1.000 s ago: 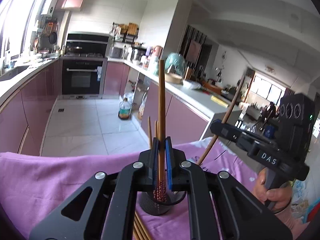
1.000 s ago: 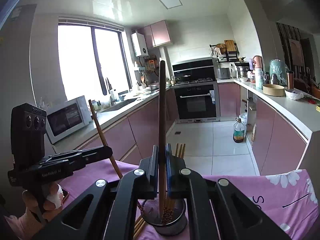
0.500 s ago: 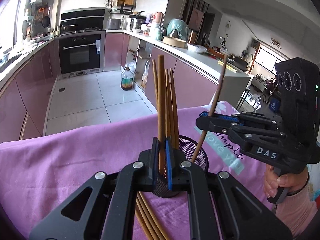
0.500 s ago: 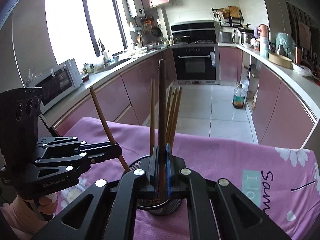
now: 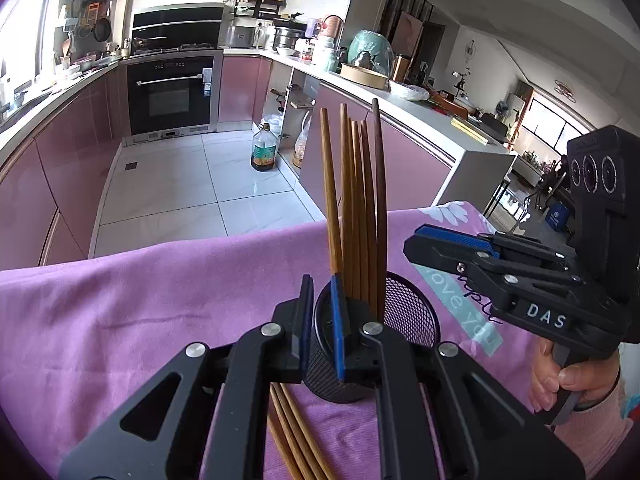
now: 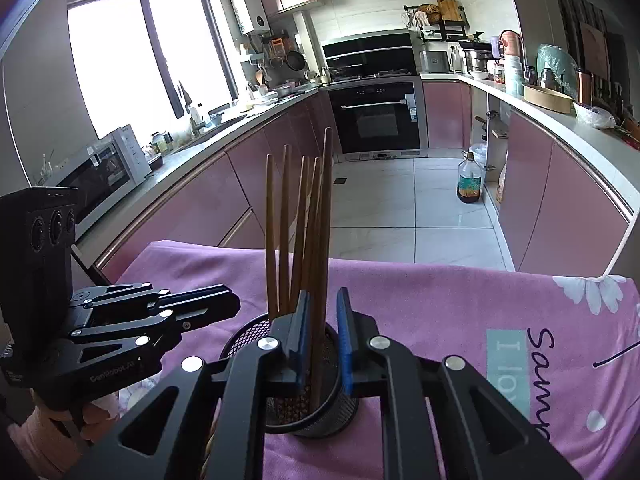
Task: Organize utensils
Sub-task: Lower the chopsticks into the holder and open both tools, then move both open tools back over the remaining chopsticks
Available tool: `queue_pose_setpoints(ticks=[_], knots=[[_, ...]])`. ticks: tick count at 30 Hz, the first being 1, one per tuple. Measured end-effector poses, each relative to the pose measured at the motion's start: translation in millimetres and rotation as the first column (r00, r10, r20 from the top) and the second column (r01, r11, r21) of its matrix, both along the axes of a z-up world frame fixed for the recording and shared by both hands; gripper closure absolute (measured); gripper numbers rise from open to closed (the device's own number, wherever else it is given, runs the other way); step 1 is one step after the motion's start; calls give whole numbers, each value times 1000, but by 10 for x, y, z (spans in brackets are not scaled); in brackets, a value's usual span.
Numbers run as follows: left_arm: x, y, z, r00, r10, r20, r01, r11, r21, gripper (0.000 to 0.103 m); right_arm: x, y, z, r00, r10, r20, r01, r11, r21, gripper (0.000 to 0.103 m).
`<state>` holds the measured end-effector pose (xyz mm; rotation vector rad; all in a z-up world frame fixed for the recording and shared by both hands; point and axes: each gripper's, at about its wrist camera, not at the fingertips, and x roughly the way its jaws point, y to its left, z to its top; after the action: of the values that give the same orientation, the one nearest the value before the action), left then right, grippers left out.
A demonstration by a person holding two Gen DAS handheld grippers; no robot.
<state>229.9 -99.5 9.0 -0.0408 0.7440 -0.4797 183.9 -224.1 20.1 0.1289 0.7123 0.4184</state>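
A black mesh cup [image 5: 408,320] [image 6: 244,336] stands on the purple cloth [image 5: 120,300] with several brown chopsticks [image 5: 356,200] [image 6: 296,220] upright in it. My left gripper [image 5: 320,280] [image 6: 236,304] hovers at the cup's near rim. Its jaws are all but shut, and no chopstick is in the slim gap. My right gripper [image 6: 324,294] [image 5: 408,242] sits over the cup from the other side. Its jaws are opening. A darker chopstick [image 6: 326,220] [image 5: 380,200] rises in the gap, its foot in the cup, and the pads do not press it.
More loose chopsticks [image 5: 296,440] lie on the cloth under my left gripper. A person's hand [image 5: 576,376] holds the right gripper's handle. Beyond the cloth's far edge are the tiled floor, an oil bottle [image 5: 264,152] and pink cabinets [image 6: 560,208].
Both grippers have sunk toward the cup. The chopstick each one held high now stands in the cup. The right jaws have parted, and no chopstick sticks out of the left gripper any more.
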Motion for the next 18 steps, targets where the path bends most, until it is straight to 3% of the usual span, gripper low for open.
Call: queue_pose_setpoints(ticks=[3,8,18], knots=[[-68,57,6,1000,11,24,-10,1000,-9,87,-85,18,-4,1000,-1,18,1,1000,2,77],[-279,175,46,995,39,92,-37,999,-22,75,-238,36,4,999,8,41,-9,1000,21,75],[-802,376,86,974,106,201,-109,994,7,47,-655,149,52,992,68,109,-73,997,37,60]])
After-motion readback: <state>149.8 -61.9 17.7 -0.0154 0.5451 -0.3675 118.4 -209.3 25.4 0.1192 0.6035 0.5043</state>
